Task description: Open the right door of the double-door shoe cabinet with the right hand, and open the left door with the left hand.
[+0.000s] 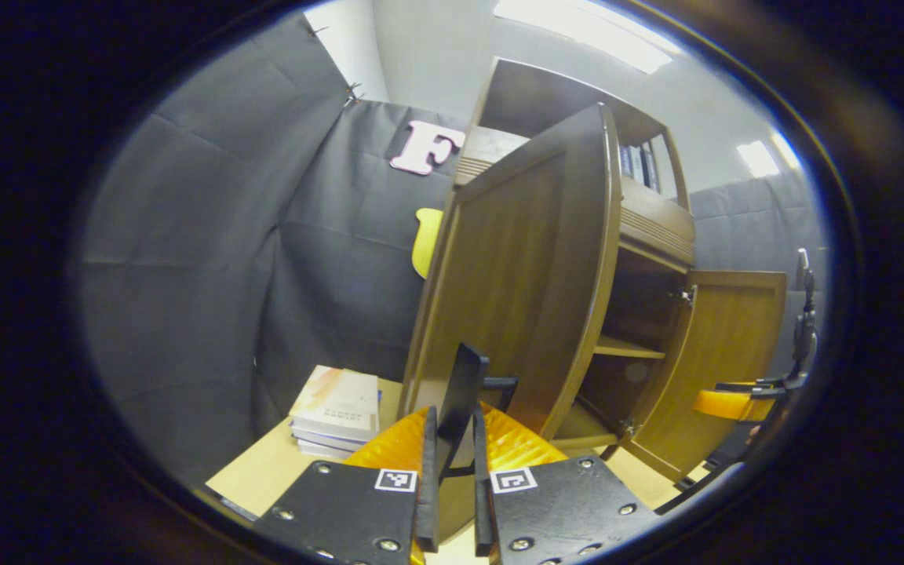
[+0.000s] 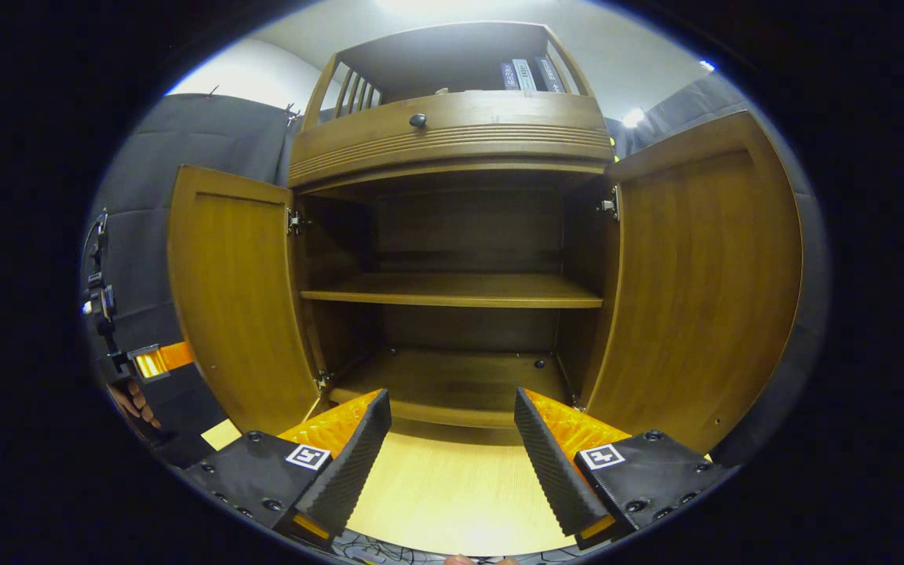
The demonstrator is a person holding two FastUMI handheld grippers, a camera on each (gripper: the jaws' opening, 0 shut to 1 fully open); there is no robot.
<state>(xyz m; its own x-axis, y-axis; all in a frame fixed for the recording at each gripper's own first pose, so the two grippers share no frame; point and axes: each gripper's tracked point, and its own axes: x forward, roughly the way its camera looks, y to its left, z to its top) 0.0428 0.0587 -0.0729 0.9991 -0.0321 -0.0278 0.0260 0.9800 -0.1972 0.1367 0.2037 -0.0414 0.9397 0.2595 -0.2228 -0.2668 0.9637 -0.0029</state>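
The brown wooden shoe cabinet (image 2: 452, 133) stands with both doors swung wide, baring its inner shelf (image 2: 452, 290). In the left gripper view the left door (image 1: 523, 275) fills the middle. My left gripper (image 1: 453, 428) is shut on that door's dark handle (image 1: 464, 377), which sticks up between the fingers. The right door (image 1: 734, 345) stands open farther off, with the right gripper (image 1: 742, 402) beside it. In the right gripper view my right gripper (image 2: 452, 400) is open and holds nothing, facing the cabinet's inside between the left door (image 2: 240, 298) and the right door (image 2: 703, 282).
A stack of books (image 1: 334, 412) lies on the light wooden table (image 1: 264, 471) left of the cabinet. Above the doors is a drawer with a round knob (image 2: 417, 120), and books (image 2: 526, 74) stand on the top shelf. A hand (image 2: 134, 402) holds the left gripper (image 2: 150, 361).
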